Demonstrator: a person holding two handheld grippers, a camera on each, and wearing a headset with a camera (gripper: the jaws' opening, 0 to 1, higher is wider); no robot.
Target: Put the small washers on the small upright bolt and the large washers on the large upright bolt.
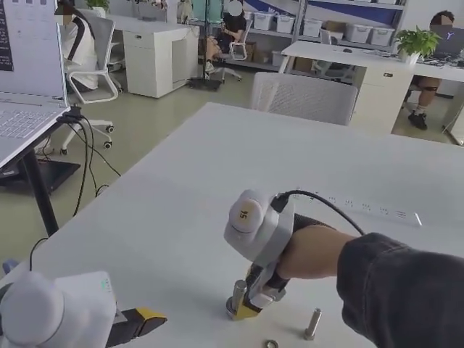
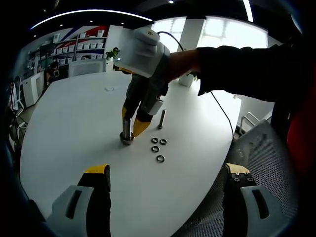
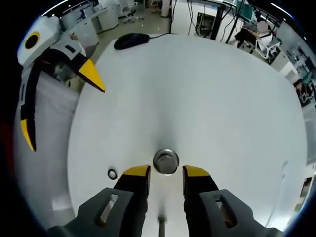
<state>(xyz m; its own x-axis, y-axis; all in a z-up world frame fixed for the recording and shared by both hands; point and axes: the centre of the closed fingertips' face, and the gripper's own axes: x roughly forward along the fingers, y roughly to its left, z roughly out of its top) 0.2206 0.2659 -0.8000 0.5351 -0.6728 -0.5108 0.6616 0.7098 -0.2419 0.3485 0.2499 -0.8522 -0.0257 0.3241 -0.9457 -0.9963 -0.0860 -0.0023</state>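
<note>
1. The right gripper [image 1: 250,301] points down at the large bolt [image 1: 237,296], which stands upright on the white table [image 1: 181,188]. Its jaws are a narrow gap apart with nothing between them, and the yellow tips sit just beside the bolt.
2. The left gripper [image 2: 168,172] is spread wide and empty. It sits low by the table's near edge, well apart from both bolts.
3. The small bolt [image 2: 161,119] stands upright just beside the right gripper. In the head view it is close under the person's sleeve [image 1: 399,290].
4. Four washers [image 2: 155,148] lie flat in a loose cluster near the large bolt's foot, between the bolts and the left gripper. The ring at that bolt's base could be a washer or the bolt's head; I cannot tell which.
5. The sleeve and a black cable [image 1: 319,197] reach in from the right, crowding that side of the bolts.
6. A power strip [image 1: 377,210] lies farther back on the table, and a black mouse [image 3: 131,39] lies near another edge. Both are well apart from the work.
7. The table beyond the bolts is broad and bare.
8. A mesh chair [image 1: 304,98] stands at the far edge, and a laptop [image 1: 25,80] on a stand sits off the left edge.
</note>
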